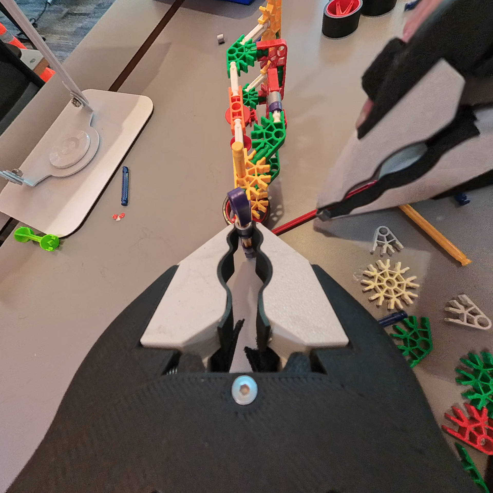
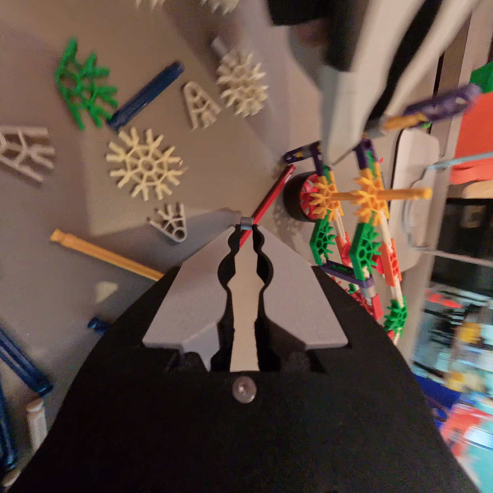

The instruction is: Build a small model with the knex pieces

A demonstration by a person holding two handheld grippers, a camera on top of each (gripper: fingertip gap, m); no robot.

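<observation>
Nearby, loose connectors [image 2: 145, 163] flank the red rod [image 2: 269, 197] beside the model [image 2: 365, 240].

I'm looking at what seems an office or lab workspace: a grey table [image 1: 80, 306] is carrying loose construction-toy pieces [image 2: 145, 164], a white lamp base [image 1: 66, 160], carpet beyond.

We see the left gripper [image 1: 244, 232] as a broad black printed body with fine layer lines, carrying two pale grey wedge-shaped fingers [image 1: 192, 301] lined with dark scalloped pads. One silver hex screw [image 1: 244, 393] on a washer sits at its centre. The right gripper [image 2: 246, 230] has the same build: matte black shell, grey fingers [image 2: 298, 301], wavy black inner edges and a duller central screw [image 2: 243, 392].
</observation>
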